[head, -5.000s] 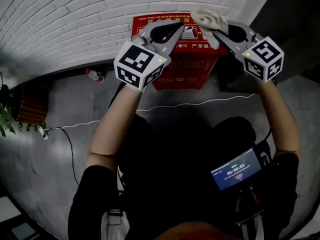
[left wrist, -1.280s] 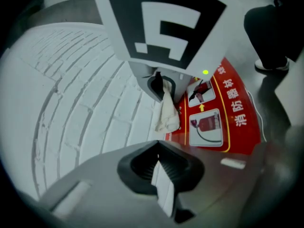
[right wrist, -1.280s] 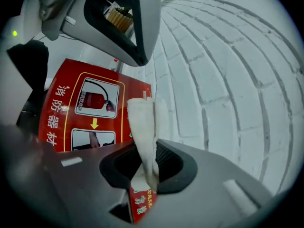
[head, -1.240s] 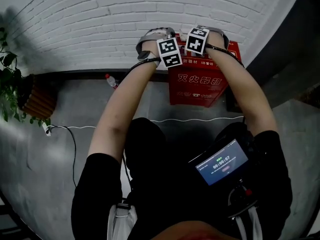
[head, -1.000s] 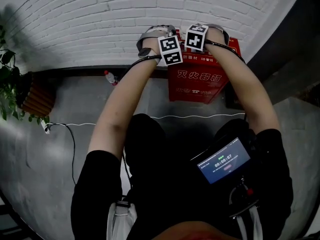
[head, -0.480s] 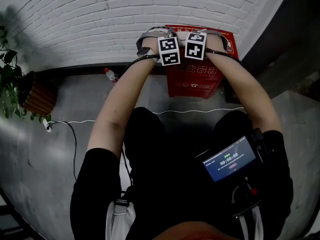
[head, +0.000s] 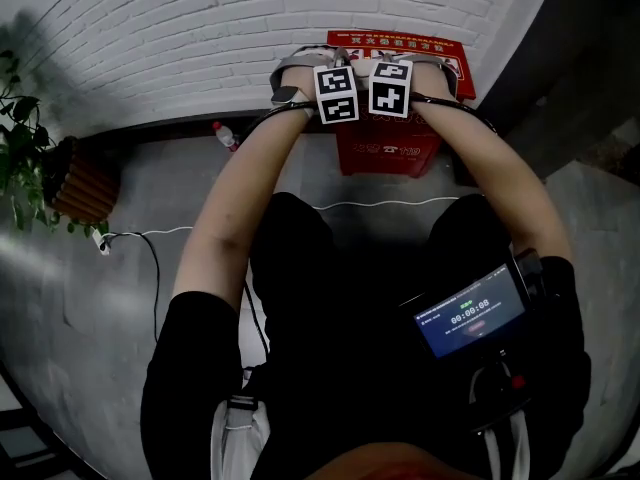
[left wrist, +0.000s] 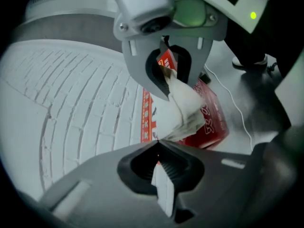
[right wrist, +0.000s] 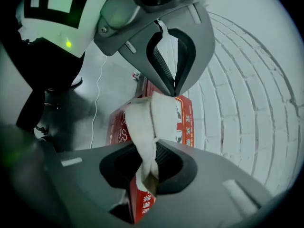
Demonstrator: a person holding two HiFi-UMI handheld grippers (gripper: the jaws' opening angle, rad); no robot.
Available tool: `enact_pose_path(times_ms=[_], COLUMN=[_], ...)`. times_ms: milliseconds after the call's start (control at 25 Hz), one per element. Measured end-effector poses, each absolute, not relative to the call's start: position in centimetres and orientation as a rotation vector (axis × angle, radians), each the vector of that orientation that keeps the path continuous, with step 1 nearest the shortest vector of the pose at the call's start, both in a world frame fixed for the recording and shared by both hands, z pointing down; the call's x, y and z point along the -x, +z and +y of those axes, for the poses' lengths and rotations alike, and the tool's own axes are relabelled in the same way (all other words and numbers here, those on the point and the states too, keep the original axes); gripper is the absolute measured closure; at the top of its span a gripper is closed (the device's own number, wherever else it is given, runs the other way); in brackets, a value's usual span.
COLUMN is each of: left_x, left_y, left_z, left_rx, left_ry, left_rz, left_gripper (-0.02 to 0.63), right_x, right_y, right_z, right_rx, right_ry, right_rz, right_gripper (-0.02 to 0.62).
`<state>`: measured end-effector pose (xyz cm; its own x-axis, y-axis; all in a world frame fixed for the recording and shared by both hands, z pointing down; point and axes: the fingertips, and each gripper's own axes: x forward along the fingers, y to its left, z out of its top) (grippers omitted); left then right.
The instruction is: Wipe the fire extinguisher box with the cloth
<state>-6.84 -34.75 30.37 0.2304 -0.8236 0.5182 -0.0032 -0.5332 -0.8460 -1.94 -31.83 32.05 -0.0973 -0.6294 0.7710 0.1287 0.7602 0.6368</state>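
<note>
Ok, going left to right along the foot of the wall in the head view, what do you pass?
Potted plant → bottle → left tool's marker cube → right tool's marker cube. The red box overlaps both cubes, so it is left out.

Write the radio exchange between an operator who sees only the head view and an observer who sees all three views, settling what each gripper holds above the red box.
Operator: My head view shows the fire extinguisher box. Is either gripper holding anything?
Observer: Yes. The right gripper is shut on the cloth, which passes up between its jaws.
Operator: And the other one?
Observer: The left gripper pinches the same cloth at its jaw tips, so the cloth spans from one gripper to the other, with the box behind it.
</note>
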Motion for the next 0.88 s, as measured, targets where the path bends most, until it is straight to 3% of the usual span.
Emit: enact_pose_path(times_ms=[400,880], left_x=[9.7,14.4], left_y=[30.4,28.5], left_z=[-33.7,-37.5], left_rx=[1.775,1.869], left_ry=[-1.383,-1.292], left_rz=[0.838,1.025], left_gripper=[0.603,0.603], right_x=[2.5,7.7], right_y=[30.7,26.2], right_z=[-29.7,-37.5], right_rx=[-0.456,-0.666], right_ry=[-0.662,-0.848], right_rz=[-1.665,-1.72], right_gripper=[0.52,0.517])
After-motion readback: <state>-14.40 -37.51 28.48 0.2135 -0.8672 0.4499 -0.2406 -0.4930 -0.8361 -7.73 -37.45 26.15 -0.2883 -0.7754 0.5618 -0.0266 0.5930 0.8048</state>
